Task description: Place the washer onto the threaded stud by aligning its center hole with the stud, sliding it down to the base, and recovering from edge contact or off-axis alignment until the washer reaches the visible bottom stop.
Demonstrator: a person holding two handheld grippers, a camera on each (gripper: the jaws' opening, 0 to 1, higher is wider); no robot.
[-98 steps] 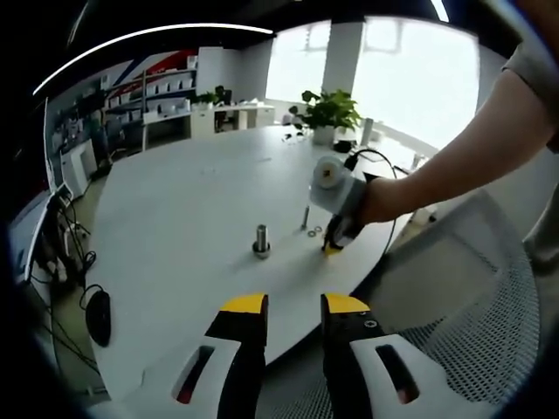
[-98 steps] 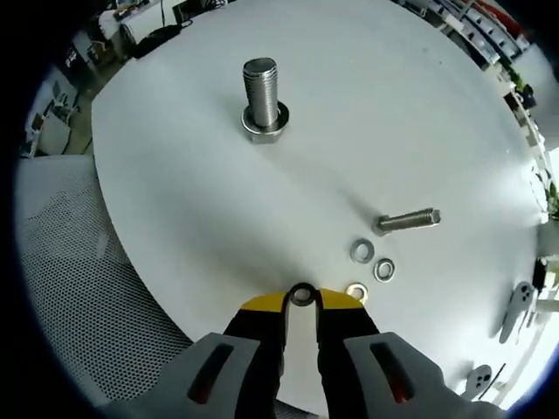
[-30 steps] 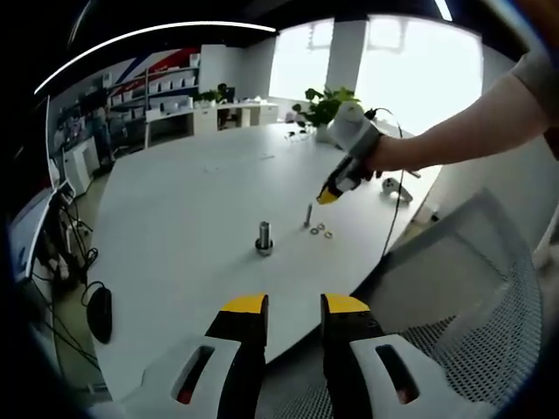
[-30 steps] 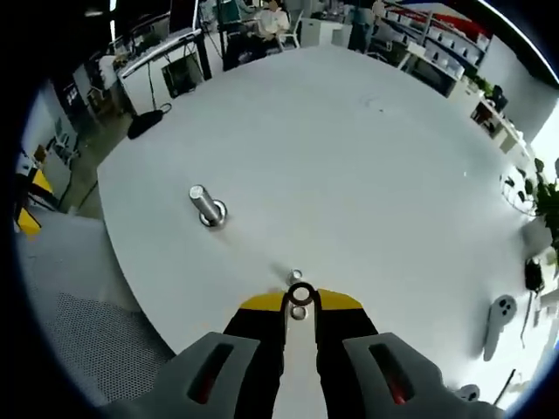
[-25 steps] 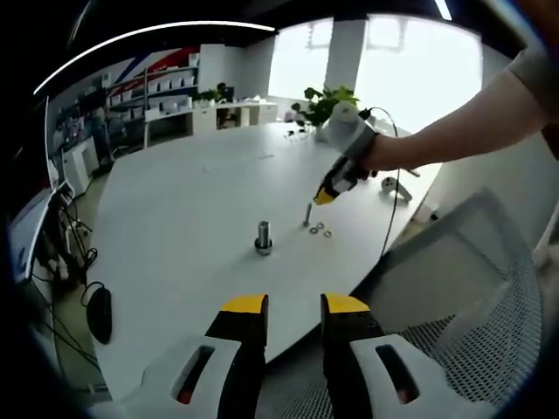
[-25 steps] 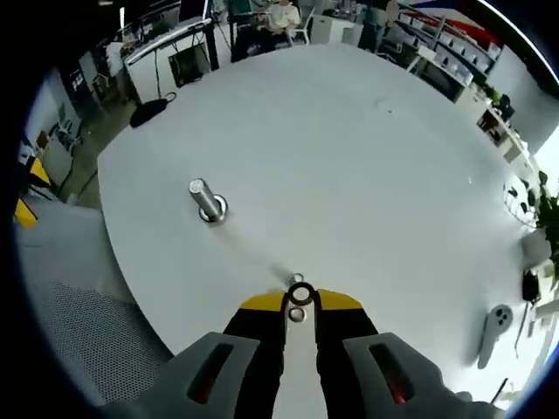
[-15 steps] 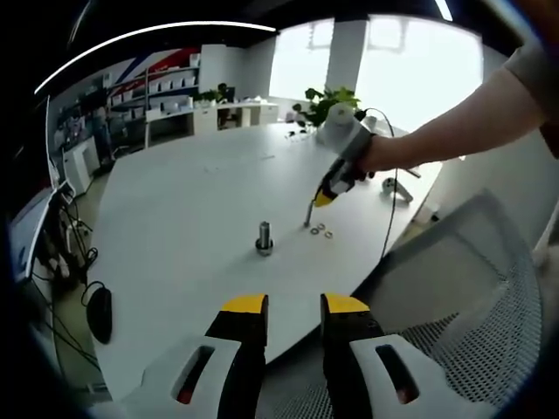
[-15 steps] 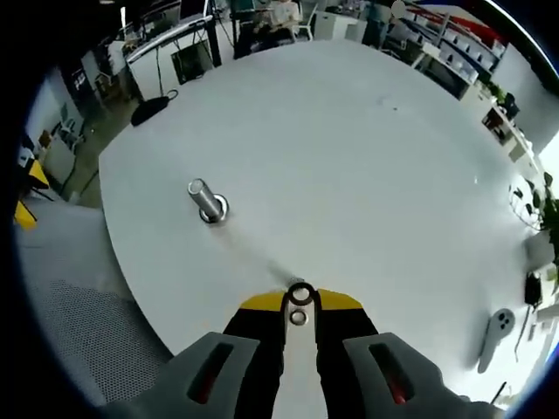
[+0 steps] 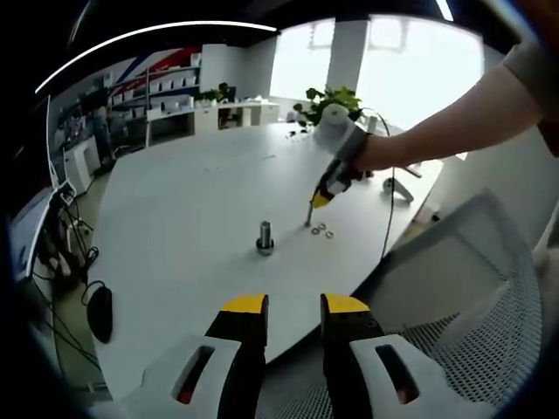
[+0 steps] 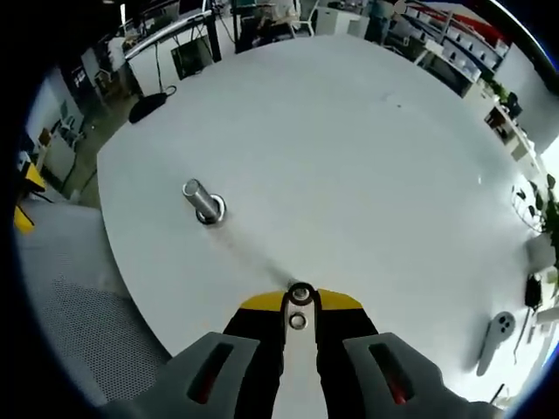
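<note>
The threaded stud (image 9: 265, 237) stands upright on its base near the middle of the round white table (image 9: 183, 209); in the right gripper view the stud (image 10: 203, 202) is ahead and to the left. My right gripper (image 10: 300, 299) is shut on a small steel washer (image 10: 300, 292), held edge-on between its yellow tips. In the left gripper view the right gripper (image 9: 321, 197), held by a hand, hovers above the table to the right of the stud. My left gripper (image 9: 294, 305) is open with nothing between its tips, back at the table's near edge.
A loose bolt (image 9: 308, 216) and two spare washers (image 9: 324, 231) lie right of the stud, under the right gripper. A mesh chair (image 9: 489, 288) stands at the right, a black mouse (image 9: 98, 316) at the left. A white controller (image 10: 494, 335) lies far right.
The right gripper took the washer off the table, rose with it, and over the last second has come down and left toward the loose bolt. The left gripper stays still.
</note>
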